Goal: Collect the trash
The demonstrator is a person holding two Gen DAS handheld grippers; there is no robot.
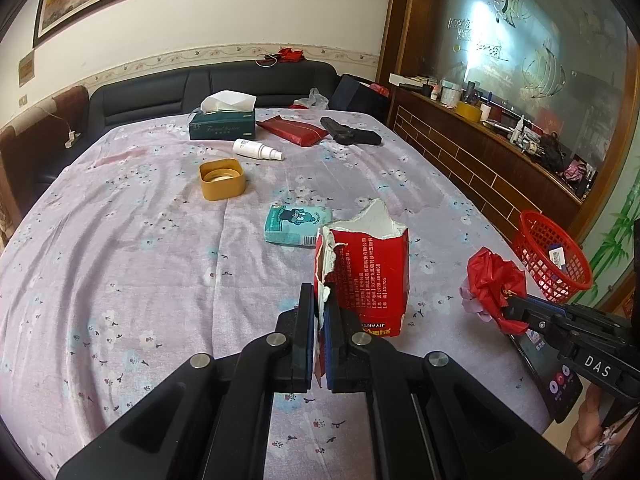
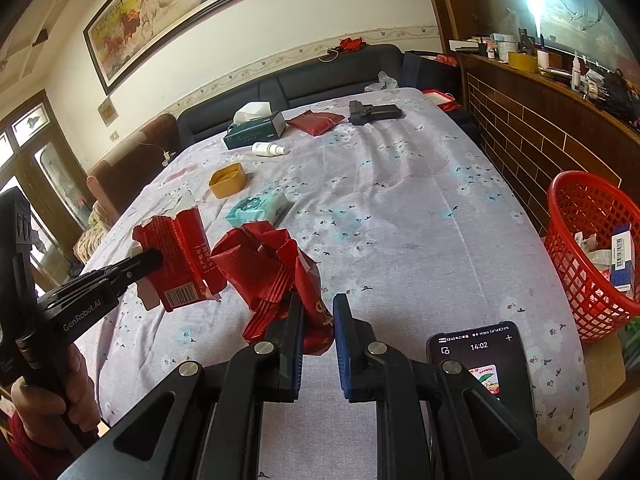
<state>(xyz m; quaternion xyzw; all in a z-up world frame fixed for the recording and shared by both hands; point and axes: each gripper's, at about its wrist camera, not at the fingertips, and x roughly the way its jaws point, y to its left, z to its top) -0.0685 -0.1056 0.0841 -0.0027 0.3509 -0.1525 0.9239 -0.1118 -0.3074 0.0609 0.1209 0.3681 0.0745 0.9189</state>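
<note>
Red is what you're carrying on both sides: your left gripper [image 1: 319,312] is clamped tight on the ragged edge of a torn red carton [image 1: 366,272], and your right gripper [image 2: 317,320] is pinched on a crumpled red wrapper [image 2: 268,268]. Both pieces look lifted off the flowered tablecloth [image 1: 120,240], side by side and close to each other. Holding the carton by its thin ripped wall makes sense, since its body seems too wide for the jaws, and a loose wad of wrapper is easiest caught by one fold.

Your likely drop point is the red basket [image 2: 588,248] past the right-hand table edge, already holding a few boxes and scraps, so both loads probably go there next. A small tissue pack [image 1: 298,225] lies just beyond the carton; a yellow tub [image 1: 222,178], a white spray bottle [image 1: 258,149] and a green tissue box [image 1: 222,122] sit farther back, and you cannot tell from here which of those count as rubbish.

A phone [image 2: 480,364] lies by the near edge, partly covered by your right gripper. How deep the basket is, and what the carton contains, is hidden
</note>
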